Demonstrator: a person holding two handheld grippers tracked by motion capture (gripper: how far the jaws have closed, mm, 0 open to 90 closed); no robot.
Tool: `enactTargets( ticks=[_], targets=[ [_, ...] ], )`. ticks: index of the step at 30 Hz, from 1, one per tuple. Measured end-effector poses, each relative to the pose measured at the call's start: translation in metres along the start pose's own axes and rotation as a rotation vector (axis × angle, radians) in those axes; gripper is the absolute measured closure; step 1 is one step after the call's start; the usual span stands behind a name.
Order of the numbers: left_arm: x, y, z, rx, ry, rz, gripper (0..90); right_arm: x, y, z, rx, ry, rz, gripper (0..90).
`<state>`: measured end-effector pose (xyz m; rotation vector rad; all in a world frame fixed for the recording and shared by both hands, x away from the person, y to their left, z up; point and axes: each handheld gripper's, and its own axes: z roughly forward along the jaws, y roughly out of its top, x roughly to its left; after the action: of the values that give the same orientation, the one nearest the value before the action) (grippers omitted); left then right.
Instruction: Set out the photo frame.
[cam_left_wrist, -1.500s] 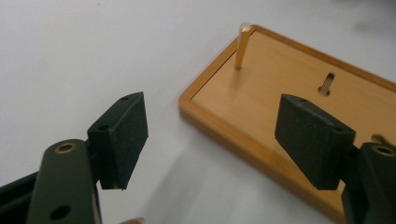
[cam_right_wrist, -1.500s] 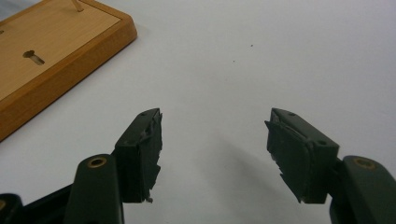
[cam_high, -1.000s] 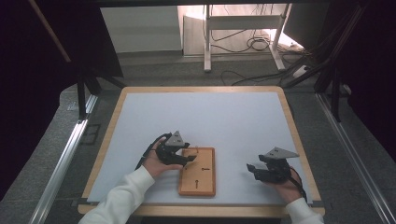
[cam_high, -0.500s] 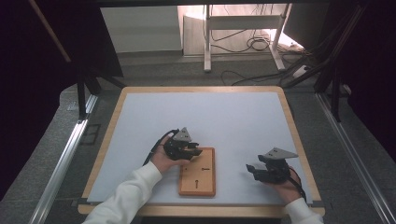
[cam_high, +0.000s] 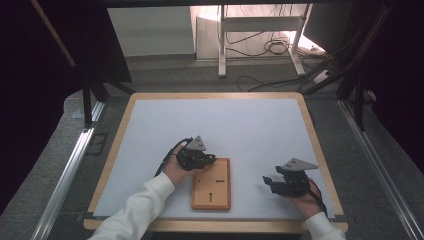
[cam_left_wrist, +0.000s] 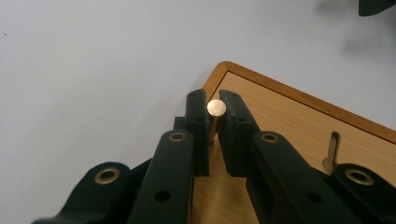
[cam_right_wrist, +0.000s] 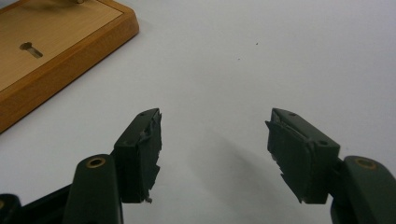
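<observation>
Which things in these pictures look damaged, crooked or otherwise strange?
The right gripper has ragged, torn pads on both open jaws. The left gripper, whose jaws have just been closing, pinches a metal peg at a corner of the wooden board. Nothing is spilled, and the board lies flat on the white mat.

The left gripper (cam_high: 202, 159) has just been closing its jaws, and in the left gripper view (cam_left_wrist: 217, 116) the pads press a small brass pin (cam_left_wrist: 216, 112) between them. The right gripper (cam_right_wrist: 212, 144) rests with jaws wide apart, nothing between them.
</observation>
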<state>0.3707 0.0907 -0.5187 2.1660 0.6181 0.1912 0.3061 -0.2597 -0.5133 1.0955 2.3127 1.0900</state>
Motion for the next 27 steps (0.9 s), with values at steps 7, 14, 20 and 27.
enactTargets(
  ticks=[7,14,20,27],
  targets=[
    [0.002,0.000,0.000,-0.002,-0.014,0.002,83.6,0.003,0.001,-0.001,-0.007,0.006,-0.011,35.2],
    [0.003,0.000,0.000,-0.002,-0.022,0.003,83.8,0.008,0.003,0.000,-0.009,0.006,-0.032,32.6],
    [0.008,0.002,0.001,0.016,-0.058,-0.010,83.9,0.011,0.005,-0.001,-0.019,0.013,-0.055,30.3],
    [0.014,0.004,0.002,0.024,-0.093,-0.020,83.6,0.025,0.009,-0.001,-0.027,0.045,-0.110,28.3]
  ],
)
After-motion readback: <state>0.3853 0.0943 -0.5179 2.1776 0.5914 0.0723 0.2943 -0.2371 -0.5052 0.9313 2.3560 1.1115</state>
